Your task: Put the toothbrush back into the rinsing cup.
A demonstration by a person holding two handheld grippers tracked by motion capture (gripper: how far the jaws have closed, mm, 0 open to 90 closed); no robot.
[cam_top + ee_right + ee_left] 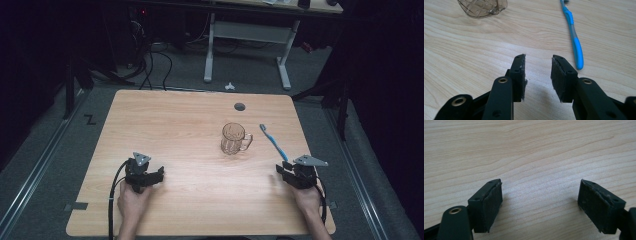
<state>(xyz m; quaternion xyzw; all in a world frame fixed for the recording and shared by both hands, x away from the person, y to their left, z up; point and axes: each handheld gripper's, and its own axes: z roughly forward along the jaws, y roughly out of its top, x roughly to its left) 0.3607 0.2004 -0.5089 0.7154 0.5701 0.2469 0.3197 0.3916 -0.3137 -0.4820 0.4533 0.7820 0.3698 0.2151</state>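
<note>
A clear glass mug with a handle on its right stands upright right of the table's middle; its base shows at the top of the right gripper view. A blue toothbrush lies flat to the mug's right, head away from me, and its handle runs just right of my right gripper's jaws. My right gripper rests near the front right, open with a narrow empty gap, short of the toothbrush's handle end. My left gripper sits at the front left, wide open over bare wood.
The wooden table has a round cable hole near its far edge. Beyond it stand a white desk frame and cables on the dark floor. A black cable trails from the left gripper.
</note>
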